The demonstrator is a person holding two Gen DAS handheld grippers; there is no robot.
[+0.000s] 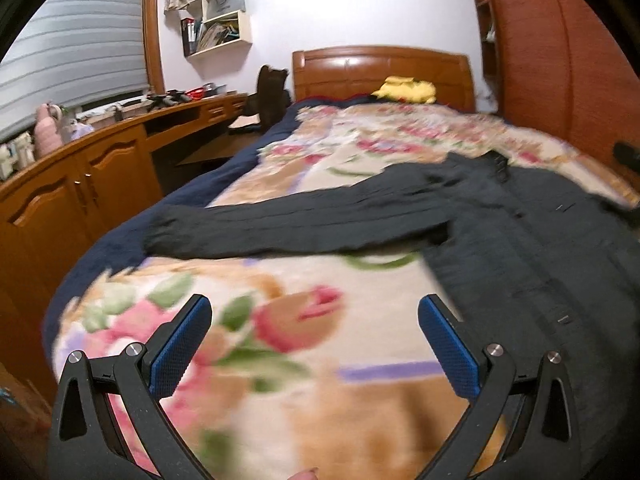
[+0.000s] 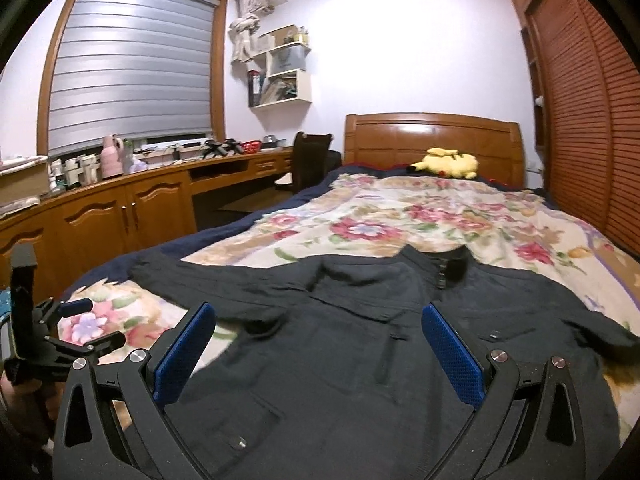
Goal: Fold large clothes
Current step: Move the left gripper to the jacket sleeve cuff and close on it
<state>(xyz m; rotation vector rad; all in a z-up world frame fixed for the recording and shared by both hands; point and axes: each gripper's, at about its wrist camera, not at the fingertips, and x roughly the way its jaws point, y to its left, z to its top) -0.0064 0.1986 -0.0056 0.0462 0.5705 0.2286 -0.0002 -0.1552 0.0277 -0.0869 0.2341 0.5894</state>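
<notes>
Both tools wide open, empty: left tool [image 1: 315, 336], right tool [image 2: 319, 344]; dark jacket [image 2: 360, 344] flat on floral blanket [image 2: 400, 216].

Bed [image 2: 224, 236] with wooden headboard [image 2: 434, 140], navy sheet under a floral blanket [image 2: 400, 216]. Dark jacket [image 2: 360, 340] lies flat on the blanket, front up, collar toward headboard, one sleeve [image 1: 280, 220] stretched out sideways toward bed edge. Yellow plush toy [image 2: 448, 164] by the headboard.

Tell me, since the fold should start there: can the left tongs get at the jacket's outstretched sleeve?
Probably yes. The left tongs are open above bare floral blanket, and the sleeve lies flat ahead with nothing between them.
</notes>
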